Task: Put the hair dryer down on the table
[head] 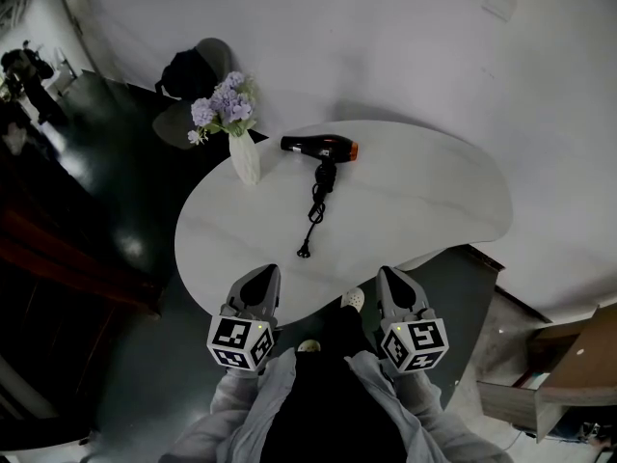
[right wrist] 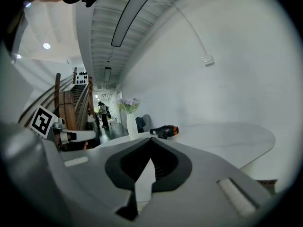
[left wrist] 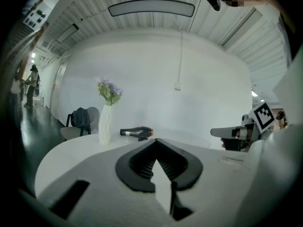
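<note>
The black hair dryer (head: 323, 148) with an orange nozzle ring lies on its side on the white table (head: 424, 201), toward the far edge. Its black cord (head: 315, 210) runs back toward me and ends in a plug. It also shows small and distant as the hair dryer (left wrist: 137, 132) in the left gripper view and the hair dryer (right wrist: 164, 131) in the right gripper view. My left gripper (head: 260, 276) and right gripper (head: 393, 276) hover at the table's near edge, side by side, well short of the dryer. Both are shut with nothing held: left gripper (left wrist: 155, 141), right gripper (right wrist: 150, 140).
A white vase of purple flowers (head: 241, 143) stands on the table just left of the dryer. A chair with a dark bag (head: 191, 73) sits beyond the table. A wooden unit (head: 564, 374) stands at lower right. A person (head: 24, 70) stands far left.
</note>
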The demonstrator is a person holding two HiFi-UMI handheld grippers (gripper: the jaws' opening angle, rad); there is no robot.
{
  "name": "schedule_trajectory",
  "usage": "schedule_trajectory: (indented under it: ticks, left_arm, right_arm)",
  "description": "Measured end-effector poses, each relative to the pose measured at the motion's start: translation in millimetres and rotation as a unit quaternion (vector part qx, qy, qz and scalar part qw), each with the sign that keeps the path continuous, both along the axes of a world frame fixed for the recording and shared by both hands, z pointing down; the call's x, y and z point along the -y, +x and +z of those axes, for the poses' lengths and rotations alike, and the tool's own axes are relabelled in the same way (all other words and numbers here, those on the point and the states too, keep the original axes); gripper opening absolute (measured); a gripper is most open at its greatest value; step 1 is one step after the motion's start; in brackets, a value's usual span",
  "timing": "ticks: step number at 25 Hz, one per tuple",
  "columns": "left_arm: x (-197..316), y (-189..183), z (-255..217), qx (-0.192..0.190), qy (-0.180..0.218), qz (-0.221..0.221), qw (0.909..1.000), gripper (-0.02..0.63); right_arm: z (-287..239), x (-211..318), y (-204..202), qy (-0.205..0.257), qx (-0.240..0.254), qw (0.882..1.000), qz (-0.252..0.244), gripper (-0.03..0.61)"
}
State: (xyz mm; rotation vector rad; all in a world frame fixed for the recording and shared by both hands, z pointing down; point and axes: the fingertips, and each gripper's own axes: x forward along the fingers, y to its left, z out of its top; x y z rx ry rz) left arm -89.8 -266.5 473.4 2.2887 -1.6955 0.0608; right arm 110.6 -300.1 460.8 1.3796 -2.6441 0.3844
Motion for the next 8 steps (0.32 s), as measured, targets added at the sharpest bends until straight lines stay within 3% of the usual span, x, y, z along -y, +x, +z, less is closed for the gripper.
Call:
schedule_trajectory:
  ticks: [8]
  left_arm:
    - [6.3, 2.7, 6.1, 0.003, -0.008, 0.002, 1.0, 0.008]
  right_arm:
    - [5.4, 5.9, 1.4, -0.006, 0.002, 1.0, 0.0, 0.009]
